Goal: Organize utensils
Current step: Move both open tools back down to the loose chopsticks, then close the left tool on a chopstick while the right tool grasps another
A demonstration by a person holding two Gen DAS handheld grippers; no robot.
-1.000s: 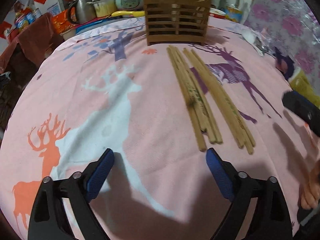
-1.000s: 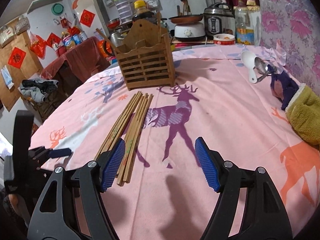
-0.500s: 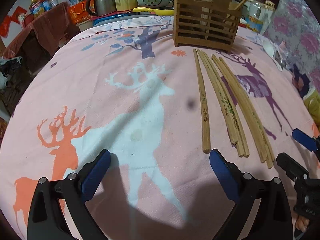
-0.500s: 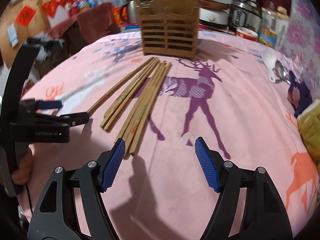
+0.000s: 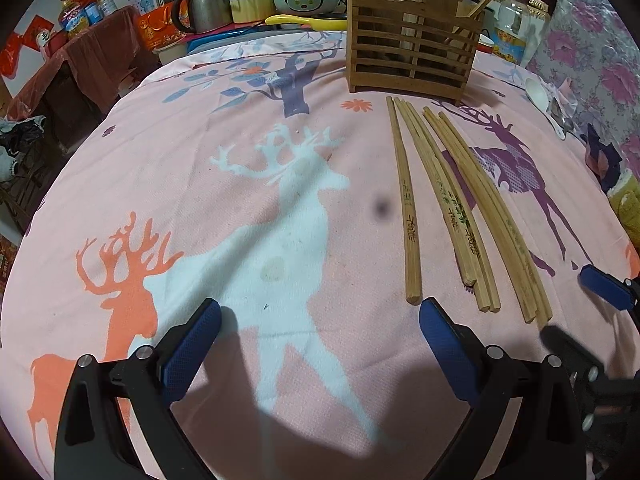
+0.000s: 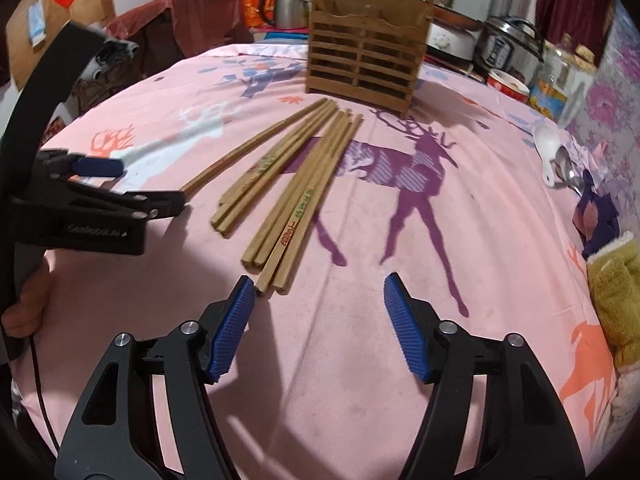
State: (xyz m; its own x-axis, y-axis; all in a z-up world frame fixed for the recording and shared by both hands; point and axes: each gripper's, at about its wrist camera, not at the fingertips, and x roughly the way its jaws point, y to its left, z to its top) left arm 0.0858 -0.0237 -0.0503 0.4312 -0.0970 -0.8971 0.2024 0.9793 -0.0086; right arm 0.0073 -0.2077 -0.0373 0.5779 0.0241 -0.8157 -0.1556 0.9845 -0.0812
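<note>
At the lower edge of the left wrist view, the left gripper [image 5: 320, 326] has its jaws spread wide and holds nothing, hovering over the pink deer-print cloth of the counter [image 5: 240, 184]. Right of frame centre lie the chopsticks [image 5: 452, 208], fanned lengthwise: a single chopstick [image 5: 407, 208] lies apart on the left, its near end just ahead of the right blue pad; a bundle lies in the middle and another to the right. Their far tips point toward the slatted wooden holder [image 5: 412, 40] at the upper centre, which stands upright. In the right wrist view, the right gripper [image 6: 320, 308] is likewise spread and empty at the lower centre, its left pad just beside the near ends of the rightmost bundle [image 6: 300, 200]. A white spoon [image 6: 547, 152] and a metal spoon [image 6: 568, 168] rest at the right edge, well apart from the chopsticks.
</note>
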